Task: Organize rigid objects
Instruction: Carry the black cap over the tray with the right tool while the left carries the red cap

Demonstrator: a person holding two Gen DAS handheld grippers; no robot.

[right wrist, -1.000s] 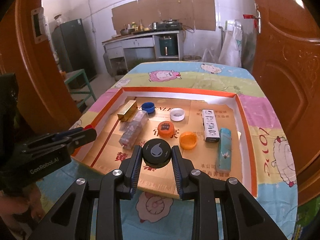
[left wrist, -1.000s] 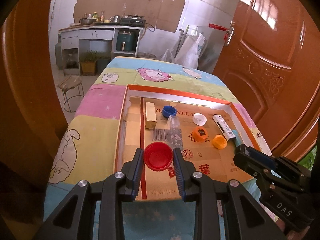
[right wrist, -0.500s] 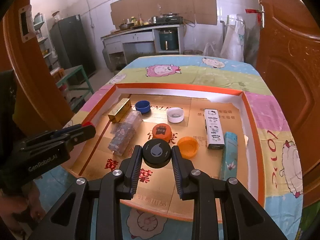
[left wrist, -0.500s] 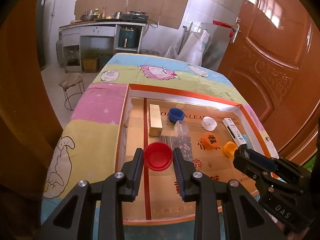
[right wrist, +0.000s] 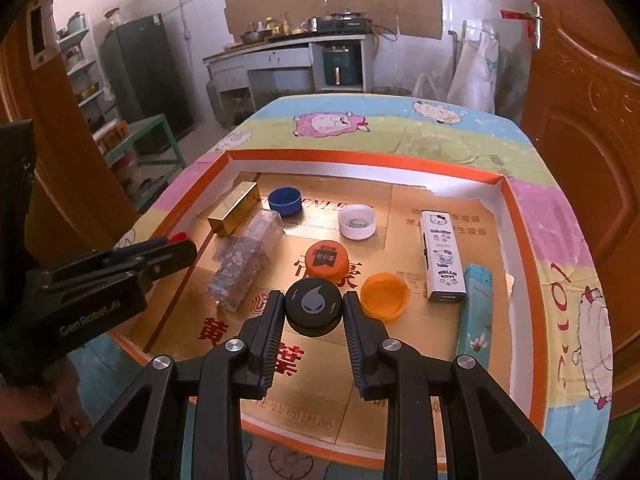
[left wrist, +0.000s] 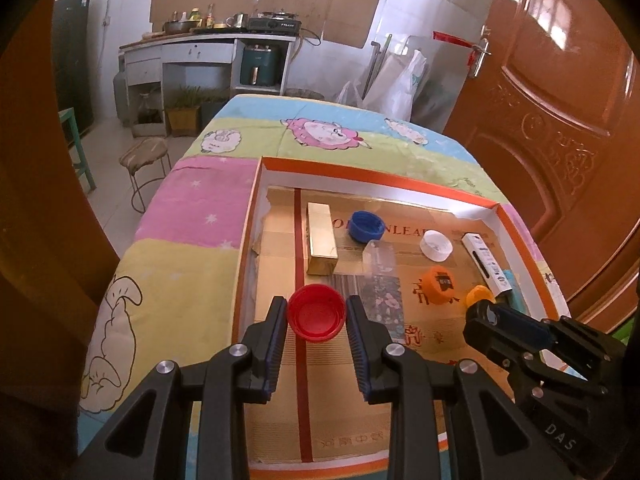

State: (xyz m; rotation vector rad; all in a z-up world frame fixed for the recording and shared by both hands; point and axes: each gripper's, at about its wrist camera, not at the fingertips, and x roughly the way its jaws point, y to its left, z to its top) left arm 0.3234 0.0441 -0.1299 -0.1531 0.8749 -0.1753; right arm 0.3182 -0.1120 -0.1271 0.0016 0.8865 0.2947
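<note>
The red cap (left wrist: 316,313) sits clamped between the pads of the left gripper (left wrist: 316,316), open side facing the camera, held above the near left part of the tray (left wrist: 384,178). The black cap (right wrist: 314,312) is clamped in the same way by the right gripper (right wrist: 314,314), its printed top facing the camera, above the near middle of the tray. Both sets of jaws are closed only as far as the caps allow; each pad presses on a cap's rim. Neither cap can be seen touching the tray floor.

Already lying on the tray floor: a gold box (right wrist: 234,214) at the far left, a blue cap (right wrist: 285,200) just beside it, a clear box (right wrist: 246,264) with patterned contents, a white cap (right wrist: 357,221), an orange cap with a dark label (right wrist: 326,262), a plain orange cap (right wrist: 385,296), a white case (right wrist: 442,254) and a teal lighter (right wrist: 476,312) along the right side.

Risks, as judged from this position:
- The plain orange cap is just beside the right gripper's outer finger; lowering straight down could nudge it against the white case.
- The clear box lies near the left gripper's line of approach; a drift inward could knock it.
- Each cap is gripped across a round rim by two narrow pads. A tilt at release could let it roll or flip.
- The two grippers work close together; converging on one spot could bring them into contact.
</note>
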